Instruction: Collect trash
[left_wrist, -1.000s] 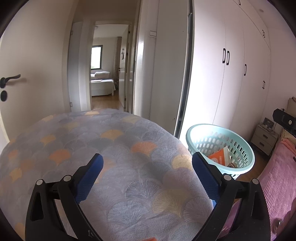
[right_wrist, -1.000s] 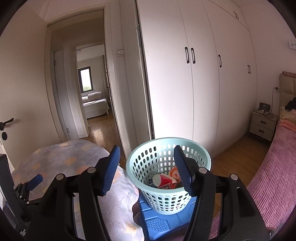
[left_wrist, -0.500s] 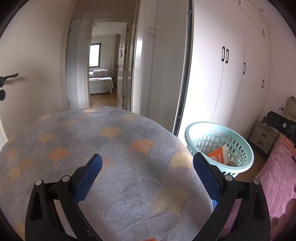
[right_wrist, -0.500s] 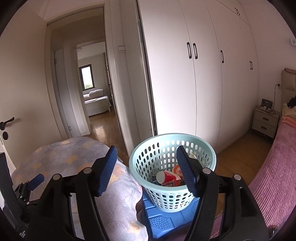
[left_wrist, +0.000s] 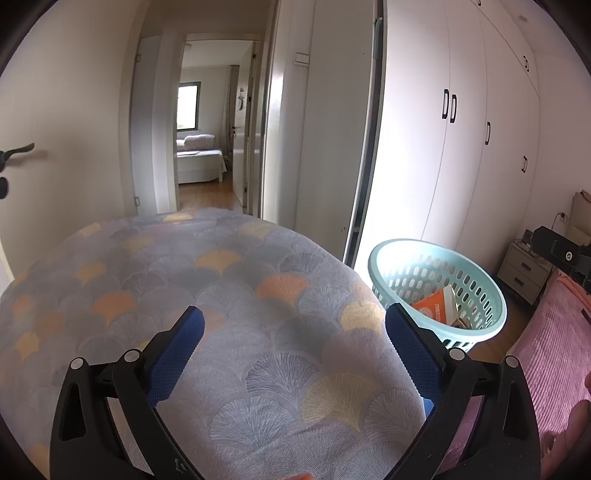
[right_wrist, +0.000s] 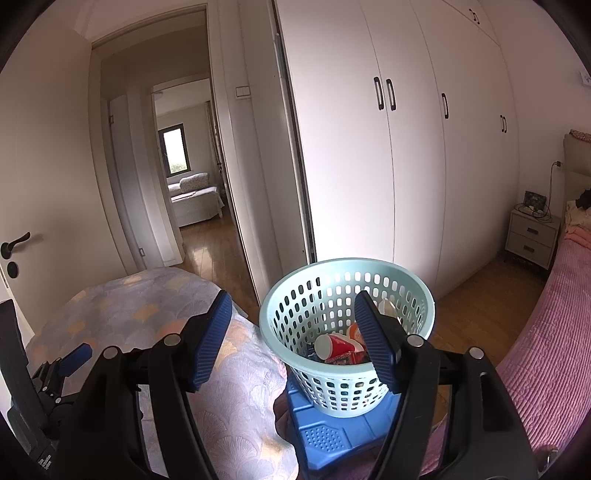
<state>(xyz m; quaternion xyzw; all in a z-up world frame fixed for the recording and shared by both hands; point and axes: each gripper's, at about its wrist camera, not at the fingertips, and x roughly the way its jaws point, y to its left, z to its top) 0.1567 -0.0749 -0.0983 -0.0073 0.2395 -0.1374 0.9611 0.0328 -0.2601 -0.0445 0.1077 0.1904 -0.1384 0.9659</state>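
**Both grippers spread and empty above the patterned cloth, basket already holding trash**

The left gripper (left_wrist: 293, 330) is held over a table covered by a patterned cloth (left_wrist: 229, 295) of grey, orange and yellow fan shapes; its blue fingers (left_wrist: 175, 356) are spread wide and nothing is gripped between them. A small orange sliver is seen at the very bottom edge of the left wrist view, too cut off to be identified.

The right gripper (right_wrist: 291, 332) is likewise released, with its blue fingers (right_wrist: 208, 339) parted and nothing held; it is aimed at the basket (right_wrist: 295, 317) — a pale green one with perforated walls — which is set on a blue plastic stool (right_wrist: 332, 439) just beside the covered table. The right-hand finger is seen in front of the basket's opening, though contact with the rim cannot be judged.

The trash is found inside the basket: a red paper cup (right_wrist: 334, 345) lying on its side, an orange and white carton (left_wrist: 437, 310) leaning against the wall, and darker scraps beneath that cannot be made out.

A pink bedspread (right_wrist: 546, 332) is seen to the right; white wardrobe doors (right_wrist: 406, 166) stand behind the basket; a bedside cabinet (right_wrist: 532, 236) is placed in the far corner — well apart from the basket.
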